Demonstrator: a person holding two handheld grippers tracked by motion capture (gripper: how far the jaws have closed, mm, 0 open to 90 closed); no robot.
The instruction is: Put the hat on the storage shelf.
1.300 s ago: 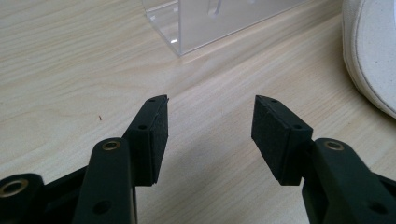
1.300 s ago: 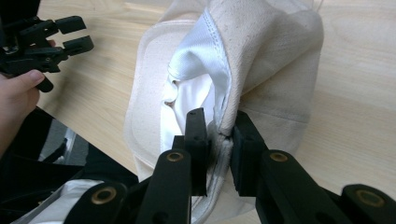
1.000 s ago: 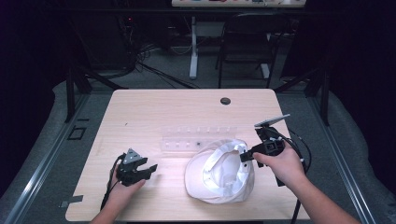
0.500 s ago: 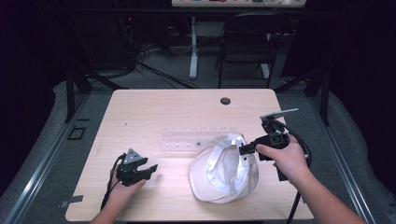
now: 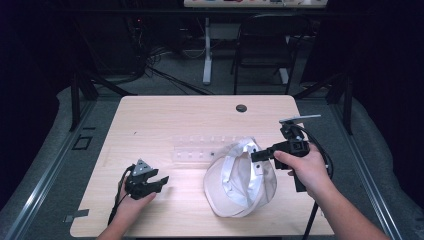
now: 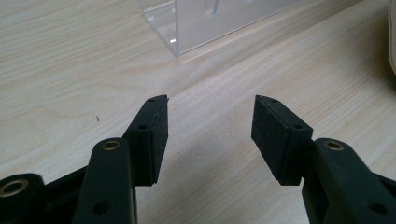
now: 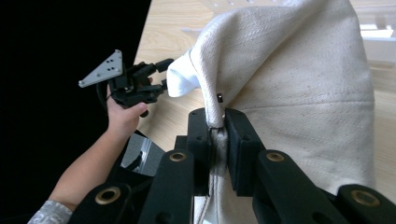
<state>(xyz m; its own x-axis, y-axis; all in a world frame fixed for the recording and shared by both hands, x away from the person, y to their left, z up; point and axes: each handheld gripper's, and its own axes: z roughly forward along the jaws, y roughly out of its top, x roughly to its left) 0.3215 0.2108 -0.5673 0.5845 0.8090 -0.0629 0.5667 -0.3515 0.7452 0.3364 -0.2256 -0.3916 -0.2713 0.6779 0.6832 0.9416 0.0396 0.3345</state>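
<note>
Cream cotton makes up the soft brimmed cap (image 5: 241, 179) that lies on the right half of the pale wooden counter (image 5: 165, 120), crown down and hollow side up, with its white lining and sweatband showing. The right tongs (image 5: 256, 156) are clamped on its far right rim: in the right gripper view the two black pads pinch a fold of the stitched edge (image 7: 215, 122) tightly between them, and the cloth rises from that grip as if its rim is being pulled up off the wood. So the grasp on the cap looks made, and the lifting or turning of it seems only just under way, since most of the crown in the high view rests on the counter.

The left tongs (image 5: 159, 181) sit low over the near left part of the counter, well apart from the cap, with their jaws standing wide and nothing between the pads (image 6: 156, 135); only bare wood lies under them. They take no part in the work yet.

Just beyond the cap, toward the far side, lies a clear acrylic rack (image 5: 195, 150) with a row of small pegs, and the cap's far rim is near it. If the cap is meant to go onto or beside that rack, that placing is all left to do, as is any second grip from the left hand (image 5: 131, 204). I judge the job to be in its early part: thing seized, nothing yet set anywhere.
</note>
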